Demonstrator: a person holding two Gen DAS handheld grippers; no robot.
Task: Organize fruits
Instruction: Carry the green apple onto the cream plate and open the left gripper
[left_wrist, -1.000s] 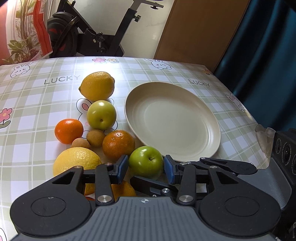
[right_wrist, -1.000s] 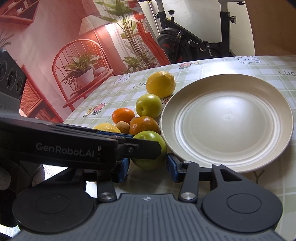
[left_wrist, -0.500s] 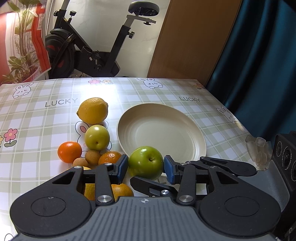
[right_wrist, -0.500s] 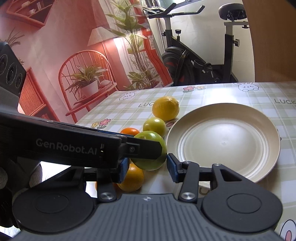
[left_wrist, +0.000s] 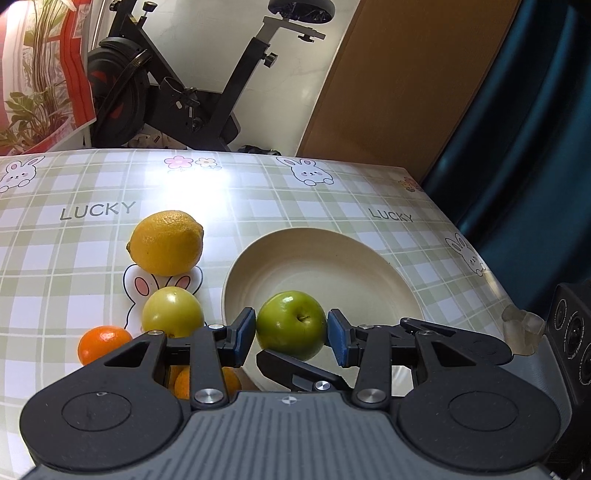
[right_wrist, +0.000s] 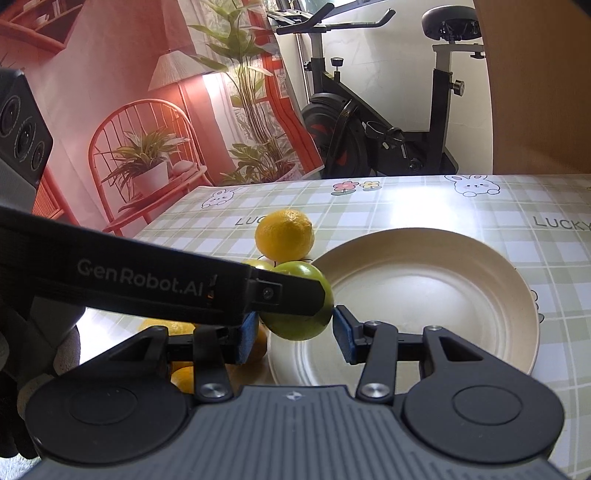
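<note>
Your left gripper (left_wrist: 291, 336) and right gripper (right_wrist: 291, 328) both clasp one green apple (left_wrist: 291, 325), lifted just before the cream plate (left_wrist: 388, 273); carry it forward level, keeping both grips steady, and lower gently.

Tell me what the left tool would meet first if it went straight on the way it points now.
Carrying the green apple, the left tool points at the cream plate; the apple would probably meet the plate's near inside first, though depth is unclear.
</note>
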